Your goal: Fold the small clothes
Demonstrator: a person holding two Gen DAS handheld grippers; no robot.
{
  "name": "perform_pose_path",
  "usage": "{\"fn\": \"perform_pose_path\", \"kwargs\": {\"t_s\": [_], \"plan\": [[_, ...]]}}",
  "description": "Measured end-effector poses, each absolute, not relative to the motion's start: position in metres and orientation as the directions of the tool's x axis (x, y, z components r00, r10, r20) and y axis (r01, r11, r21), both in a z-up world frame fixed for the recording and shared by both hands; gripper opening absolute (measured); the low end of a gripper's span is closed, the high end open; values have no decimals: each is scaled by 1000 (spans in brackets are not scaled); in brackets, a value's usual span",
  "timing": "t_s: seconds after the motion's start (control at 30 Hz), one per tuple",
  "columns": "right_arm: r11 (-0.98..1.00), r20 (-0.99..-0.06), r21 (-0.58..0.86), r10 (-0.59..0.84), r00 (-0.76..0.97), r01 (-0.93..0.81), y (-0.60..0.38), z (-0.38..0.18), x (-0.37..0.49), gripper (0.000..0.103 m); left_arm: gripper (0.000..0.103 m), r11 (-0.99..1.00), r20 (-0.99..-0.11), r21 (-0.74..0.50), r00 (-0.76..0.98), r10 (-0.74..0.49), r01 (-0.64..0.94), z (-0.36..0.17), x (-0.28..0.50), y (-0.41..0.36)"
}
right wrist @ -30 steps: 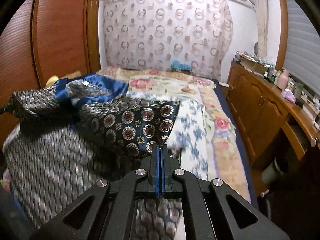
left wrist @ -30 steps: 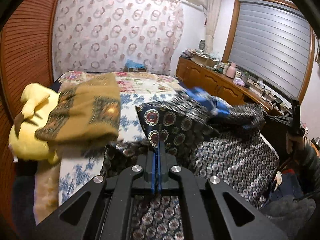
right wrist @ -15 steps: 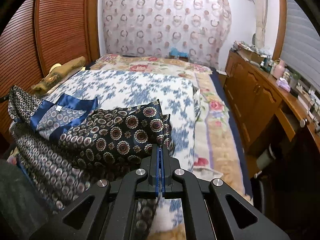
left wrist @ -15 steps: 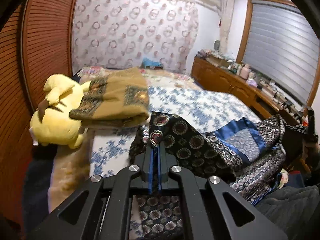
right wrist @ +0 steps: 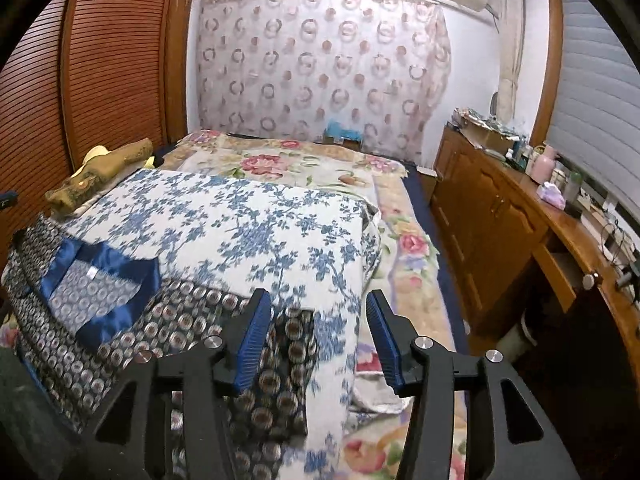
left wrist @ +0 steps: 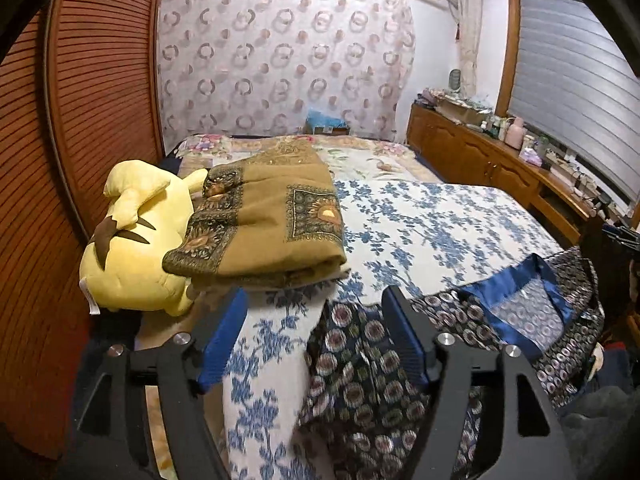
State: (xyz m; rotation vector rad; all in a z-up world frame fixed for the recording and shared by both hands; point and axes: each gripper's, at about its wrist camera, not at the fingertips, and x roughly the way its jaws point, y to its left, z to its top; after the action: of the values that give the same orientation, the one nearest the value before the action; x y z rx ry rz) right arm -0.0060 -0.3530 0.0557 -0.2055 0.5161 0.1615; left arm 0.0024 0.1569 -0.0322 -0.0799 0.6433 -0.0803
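A dark patterned garment (left wrist: 360, 376) with a blue satin collar (left wrist: 532, 280) lies spread over the near edge of the blue-flowered bedspread (left wrist: 420, 220). My left gripper (left wrist: 316, 312) hovers above its left corner, jaws opening, the cloth lying loose below and between the blue pads. In the right wrist view the same garment (right wrist: 120, 320) shows its collar (right wrist: 104, 276) at the left. My right gripper (right wrist: 316, 316) is over the garment's right corner, jaws opening, and that corner hangs free without touching either pad.
A folded olive-brown cloth (left wrist: 272, 216) rests on a yellow plush toy (left wrist: 132, 248) at the bed's left side, by the slatted wooden wardrobe (left wrist: 80, 120). A wooden sideboard (right wrist: 500, 220) with clutter runs along the right, under the window blind. A floral quilt (right wrist: 280, 160) covers the far bed.
Both grippers, shut on the garment's corners a second ago, carried it down toward the near bed edge, then opened and let it go. The garment now lies flat.
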Motion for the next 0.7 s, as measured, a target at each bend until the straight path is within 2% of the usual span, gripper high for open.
{"fn": "perform_pose_path", "kwargs": {"t_s": [0.27, 0.53, 0.7], "plan": [[969, -564, -117, 114, 818, -216, -347, 31, 46, 52, 71, 997, -683, -71, 727, -73, 34, -61, 52, 148], [968, -623, -93, 127, 771, -235, -343, 19, 62, 52, 71, 993, -737, -96, 665, -118, 70, -87, 60, 139], [967, -664, -86, 123, 738, -239, -343, 4, 77, 52, 71, 995, -777, -94, 621, -101, 45, -104, 64, 140]]}}
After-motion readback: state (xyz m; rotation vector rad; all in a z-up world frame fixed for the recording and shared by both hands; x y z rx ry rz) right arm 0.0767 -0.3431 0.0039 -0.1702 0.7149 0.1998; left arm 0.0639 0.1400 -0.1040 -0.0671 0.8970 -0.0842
